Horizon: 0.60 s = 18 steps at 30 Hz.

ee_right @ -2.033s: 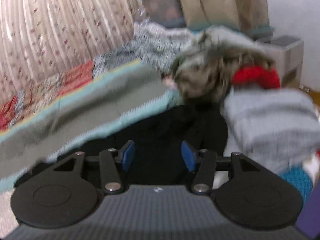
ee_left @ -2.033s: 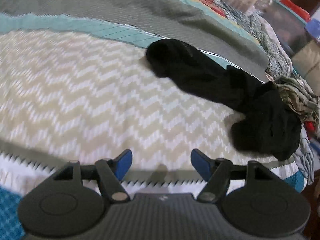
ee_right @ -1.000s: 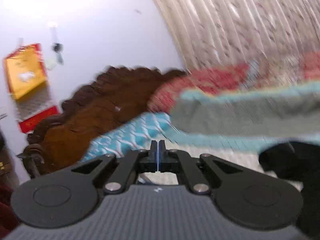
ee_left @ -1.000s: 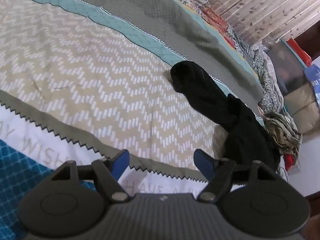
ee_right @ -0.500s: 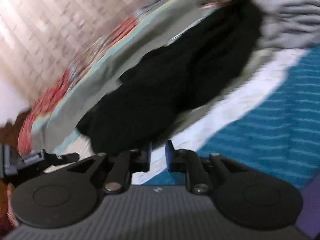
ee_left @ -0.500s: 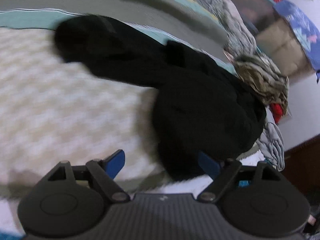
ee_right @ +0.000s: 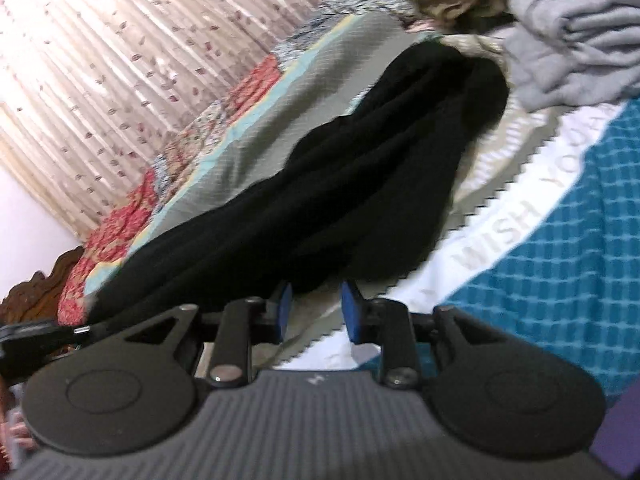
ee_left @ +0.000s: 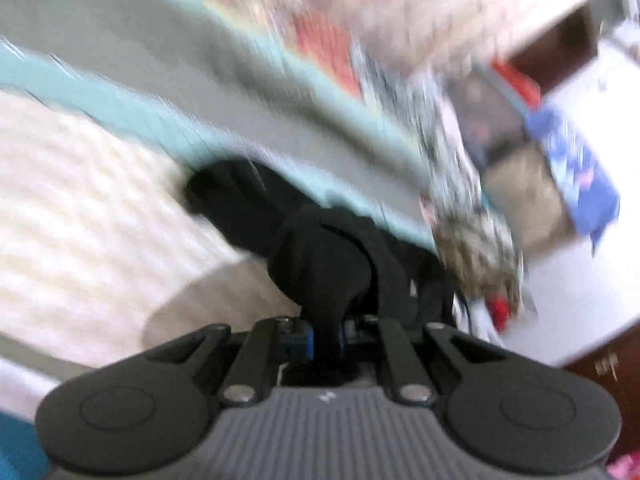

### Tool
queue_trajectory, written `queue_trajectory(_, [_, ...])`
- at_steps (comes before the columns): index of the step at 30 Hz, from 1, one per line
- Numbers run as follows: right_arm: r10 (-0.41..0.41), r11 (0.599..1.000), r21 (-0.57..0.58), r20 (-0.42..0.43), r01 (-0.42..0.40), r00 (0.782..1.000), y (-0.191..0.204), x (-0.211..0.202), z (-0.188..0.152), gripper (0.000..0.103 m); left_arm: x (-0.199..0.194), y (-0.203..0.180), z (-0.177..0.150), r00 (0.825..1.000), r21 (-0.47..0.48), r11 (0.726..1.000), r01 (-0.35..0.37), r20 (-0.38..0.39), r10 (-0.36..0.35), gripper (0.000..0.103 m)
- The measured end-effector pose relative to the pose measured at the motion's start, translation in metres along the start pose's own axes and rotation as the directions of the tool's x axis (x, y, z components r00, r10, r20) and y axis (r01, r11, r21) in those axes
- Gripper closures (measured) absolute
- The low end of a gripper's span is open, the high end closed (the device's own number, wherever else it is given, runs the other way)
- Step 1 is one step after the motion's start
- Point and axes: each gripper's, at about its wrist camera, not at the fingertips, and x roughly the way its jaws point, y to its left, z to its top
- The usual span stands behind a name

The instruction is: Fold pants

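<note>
The left claw [ee_left: 324, 338] is clamping a bunch of the pants [ee_left: 320, 264] on the bed [ee_left: 80, 208]. The right claw [ee_right: 316, 308] is opening, with the hem just ahead, untouched. The bunched pinch may be slipping or dragging cloth crooked.

The bed cover [ee_right: 580, 240] on the right of the black pants [ee_right: 360, 168] is bare and gives free room. At the far end, a heap of clothes [ee_right: 576, 32] blocks the way.
</note>
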Motion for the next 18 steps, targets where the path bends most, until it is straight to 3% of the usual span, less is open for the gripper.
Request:
queue_trajectory(2, [0.016,1.0,-0.026,-0.017,-0.016,1.0,0.01,0.006,-0.004,0.072,-0.056,0.026,0.008,0.993,-0.035,0.997,-0.065,0.101,0.068,0.094])
queue_trajectory(4, [0.027,0.998,-0.047,-0.037,-0.029,0.999,0.018,0.014,-0.009,0.071,-0.103,0.055,0.011,0.965,-0.08,0.978,-0.192,0.167,0.203,0.094])
queue_trajectory(7, [0.03,0.997,-0.069,-0.075,-0.035,0.997,0.029,0.028,-0.016,0.071,-0.144,0.102,0.005,0.898,-0.19,0.919,-0.345,0.219,0.382,0.092])
queue_trajectory(10, [0.036,0.995,-0.093,-0.11,-0.046,0.993,0.04,0.04,-0.019,0.07,-0.143,0.138,-0.004,0.807,-0.277,0.818,-0.504,0.185,0.561,0.072])
queue_trajectory(11, [0.03,0.993,-0.106,-0.117,-0.042,0.993,0.044,0.043,-0.02,0.07,-0.139,0.144,-0.008,0.789,-0.29,0.792,-0.537,0.16,0.594,0.069])
queue_trajectory(12, [0.026,0.992,-0.116,-0.121,-0.041,0.992,0.045,0.045,-0.02,0.069,-0.134,0.149,-0.015,0.793,-0.3,0.787,-0.539,0.135,0.594,0.068])
queue_trajectory(15, [0.018,0.989,-0.146,-0.134,-0.038,0.991,0.048,0.047,-0.02,0.066,-0.121,0.14,-0.034,0.853,-0.284,0.84,-0.461,0.117,0.508,0.061])
queue_trajectory(18, [-0.014,0.984,-0.177,-0.133,-0.01,0.991,0.045,0.052,-0.015,0.063,-0.099,0.108,-0.051,0.885,-0.11,0.892,-0.439,0.119,0.451,0.061])
